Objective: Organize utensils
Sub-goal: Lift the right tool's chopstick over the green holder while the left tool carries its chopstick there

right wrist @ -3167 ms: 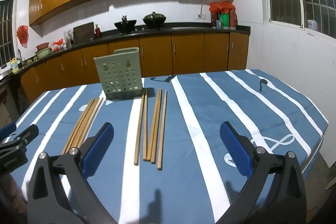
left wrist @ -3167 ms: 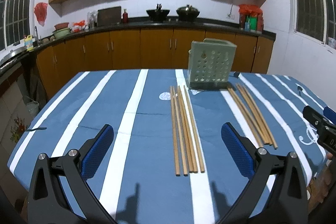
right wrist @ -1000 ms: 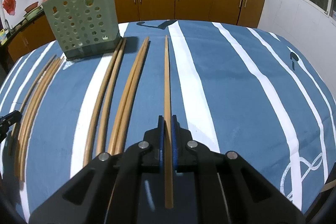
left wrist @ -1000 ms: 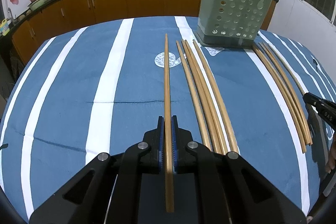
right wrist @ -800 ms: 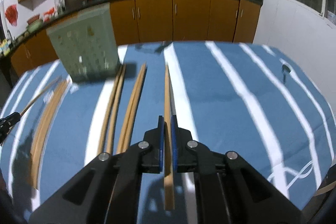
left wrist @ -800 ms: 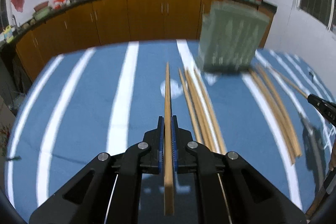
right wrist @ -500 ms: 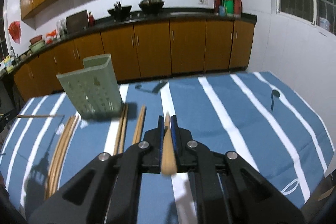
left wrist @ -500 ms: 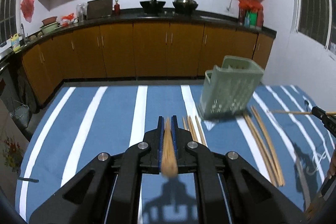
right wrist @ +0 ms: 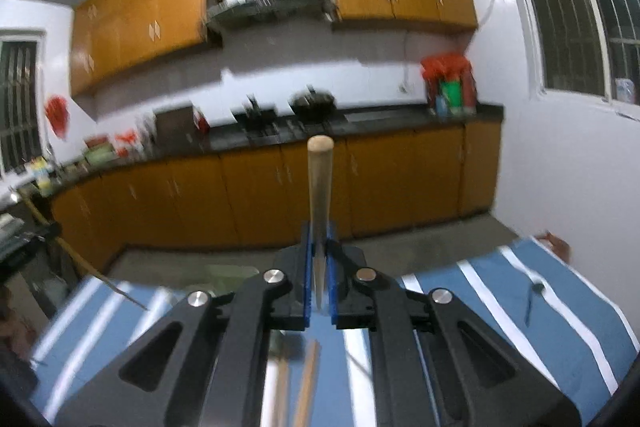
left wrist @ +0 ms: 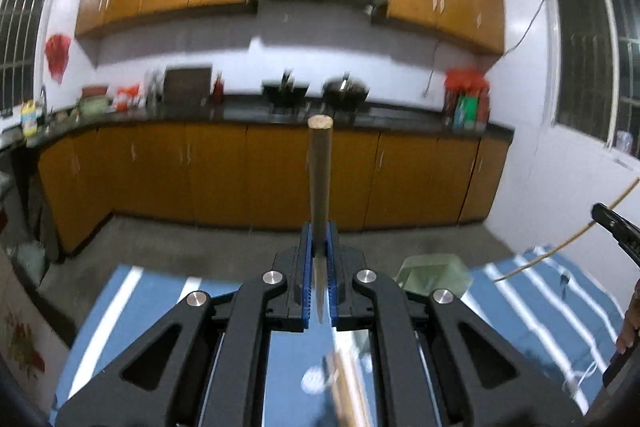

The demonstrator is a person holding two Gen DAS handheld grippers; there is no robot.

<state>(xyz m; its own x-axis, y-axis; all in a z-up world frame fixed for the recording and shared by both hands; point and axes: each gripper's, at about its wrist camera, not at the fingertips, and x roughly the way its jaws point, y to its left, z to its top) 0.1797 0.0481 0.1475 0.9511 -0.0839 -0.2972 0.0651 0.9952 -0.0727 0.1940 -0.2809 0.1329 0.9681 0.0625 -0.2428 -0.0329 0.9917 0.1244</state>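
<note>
Chopsticks fill both of my views, one per tool. My left tool point(left wrist: 319, 259) is clamped on a wooden chopstick point(left wrist: 319, 171) that points straight ahead past the blue pads, its blunt end toward the kitchen cabinets point(left wrist: 216, 171). My right tool point(right wrist: 319, 259) is closed the same way on a second chopstick point(right wrist: 319, 183), also pointing forward and lifted clear of the desk point(right wrist: 520, 299).

Below the left tool I see the green perforated utensil holder point(left wrist: 432, 273) on the blue striped cloth, partly hidden behind the tool's black arms. Loose chopsticks point(left wrist: 346, 387) lie on the desk underneath, blurred and mostly covered by the tool body. In the right view more loose chopsticks point(right wrist: 308, 379) lie on the cloth under the tool, and the holder is only a blurred green patch behind the left arm of the tool.

At the right edge of the left view, the other tool shows with its chopstick slanting across. A small dark spoon point(right wrist: 534, 297) rests on the desk to the right, well apart from everything else. Pots point(left wrist: 344, 91) sit on the far counter.
</note>
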